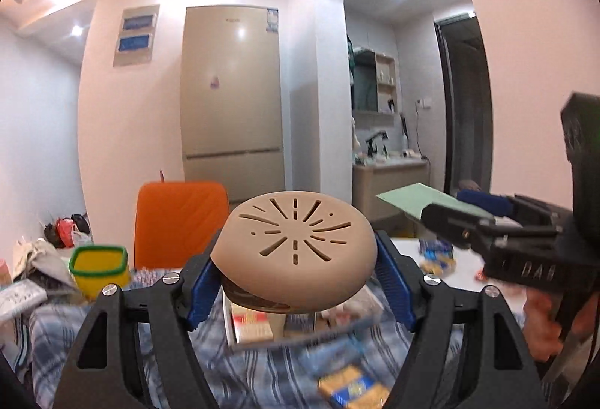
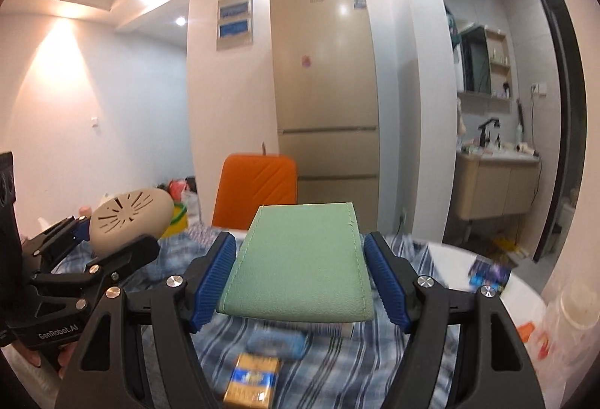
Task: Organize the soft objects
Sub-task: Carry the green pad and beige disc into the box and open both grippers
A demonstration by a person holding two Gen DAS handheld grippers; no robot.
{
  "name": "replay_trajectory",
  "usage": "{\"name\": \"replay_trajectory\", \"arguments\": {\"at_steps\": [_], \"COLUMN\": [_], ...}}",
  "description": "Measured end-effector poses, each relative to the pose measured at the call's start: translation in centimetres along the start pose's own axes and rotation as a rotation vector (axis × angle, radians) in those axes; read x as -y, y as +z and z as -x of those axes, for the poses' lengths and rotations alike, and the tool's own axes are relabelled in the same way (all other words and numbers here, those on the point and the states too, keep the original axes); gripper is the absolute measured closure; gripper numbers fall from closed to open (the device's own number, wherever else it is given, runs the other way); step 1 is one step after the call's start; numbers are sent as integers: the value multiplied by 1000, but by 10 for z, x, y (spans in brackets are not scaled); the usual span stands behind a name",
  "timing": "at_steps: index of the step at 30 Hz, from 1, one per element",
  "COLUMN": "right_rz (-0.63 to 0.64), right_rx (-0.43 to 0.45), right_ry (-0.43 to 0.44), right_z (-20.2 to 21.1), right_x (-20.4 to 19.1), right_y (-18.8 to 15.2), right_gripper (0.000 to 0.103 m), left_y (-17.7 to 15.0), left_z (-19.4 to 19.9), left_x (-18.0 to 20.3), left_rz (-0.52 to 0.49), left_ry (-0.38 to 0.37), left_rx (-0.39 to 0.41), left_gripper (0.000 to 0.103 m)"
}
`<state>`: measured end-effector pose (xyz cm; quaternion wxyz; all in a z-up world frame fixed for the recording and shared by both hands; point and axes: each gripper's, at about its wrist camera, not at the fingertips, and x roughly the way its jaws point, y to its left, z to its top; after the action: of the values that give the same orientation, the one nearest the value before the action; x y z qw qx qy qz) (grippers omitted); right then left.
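Note:
My left gripper point(image 1: 296, 281) is shut on a round beige soft pad with slits point(image 1: 296, 251) and holds it up above the table. It also shows at the left of the right wrist view point(image 2: 129, 216). My right gripper point(image 2: 300, 277) is shut on a flat green soft pad point(image 2: 300, 262), held level above the striped cloth. In the left wrist view the right gripper point(image 1: 450, 221) comes in from the right with the green pad point(image 1: 416, 203).
A blue-striped cloth point(image 2: 337, 364) covers the table, with small blue and orange packets point(image 2: 253, 381) on it. A yellow container with a green rim point(image 1: 99, 268) stands at the left. An orange chair back point(image 1: 180, 221) and a fridge point(image 1: 232, 90) are behind. A white tabletop point(image 2: 468, 266) lies at the right.

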<state>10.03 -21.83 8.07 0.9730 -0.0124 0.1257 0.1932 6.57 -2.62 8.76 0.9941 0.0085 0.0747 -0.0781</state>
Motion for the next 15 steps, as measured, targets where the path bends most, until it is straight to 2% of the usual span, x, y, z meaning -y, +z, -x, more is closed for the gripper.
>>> {"name": "replay_trajectory", "arguments": {"at_steps": [6,11,15], "right_rz": [32,31,23], "right_rx": [118,134,134], "right_ry": [-103,-134,-142], "right_z": [-24,-59,-89], "right_x": [-4,3,10], "right_y": [14,15,10], "right_gripper": [30,30,30], "left_y": [11,11,0], "left_z": [-35,-67,-90], "left_x": [-8,-21,-33], "left_rz": [31,32,69], "left_ry": [27,65,72], "left_rx": [70,101,77], "left_gripper": [29,29,29]}}
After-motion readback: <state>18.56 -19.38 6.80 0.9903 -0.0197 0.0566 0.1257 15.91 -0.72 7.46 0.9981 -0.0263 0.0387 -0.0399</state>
